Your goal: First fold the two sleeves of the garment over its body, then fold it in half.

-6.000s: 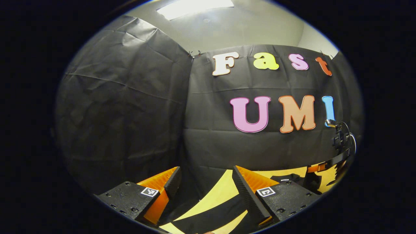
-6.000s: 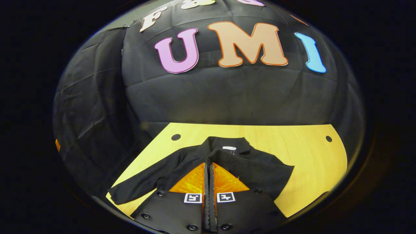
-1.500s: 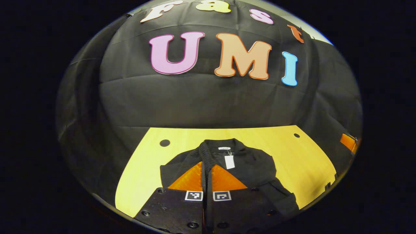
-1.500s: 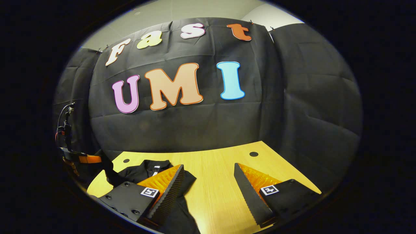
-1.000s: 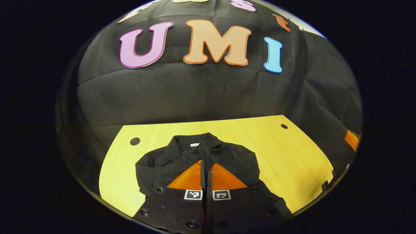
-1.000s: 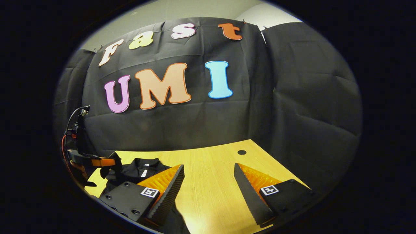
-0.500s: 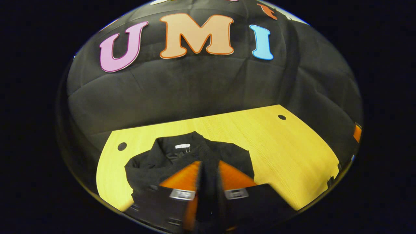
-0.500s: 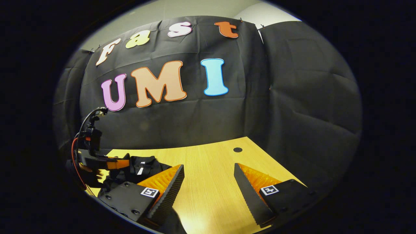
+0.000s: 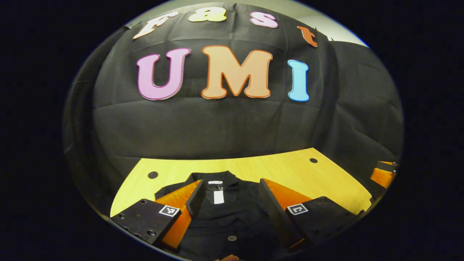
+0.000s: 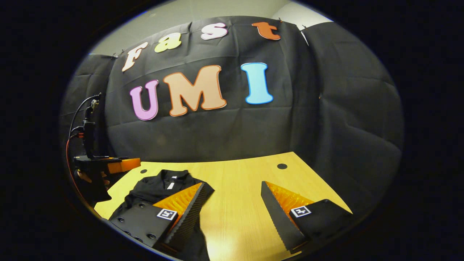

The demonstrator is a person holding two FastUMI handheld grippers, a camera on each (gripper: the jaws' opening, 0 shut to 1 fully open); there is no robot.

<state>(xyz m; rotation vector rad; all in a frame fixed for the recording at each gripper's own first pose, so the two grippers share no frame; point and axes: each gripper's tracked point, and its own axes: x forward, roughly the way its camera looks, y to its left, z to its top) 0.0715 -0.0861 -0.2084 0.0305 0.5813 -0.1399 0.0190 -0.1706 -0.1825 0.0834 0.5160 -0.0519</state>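
The table (image 9: 326, 181) carried the garment (image 9: 224, 217), lying flat toward its left side. The left gripper (image 9: 228, 203) hung spread above it; the right gripper (image 10: 232, 214) hung spread over bare wood. Careless halving could spill the sleeves loose.

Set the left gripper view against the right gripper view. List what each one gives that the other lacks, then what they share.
Left gripper view: the open left gripper frames the black garment at its collar, and a button shows on the front.
Right gripper view: the open right gripper points over the bare yellow table. A hand holds the left gripper, with a cable above it.
Both: the garment, its white tag and the table.
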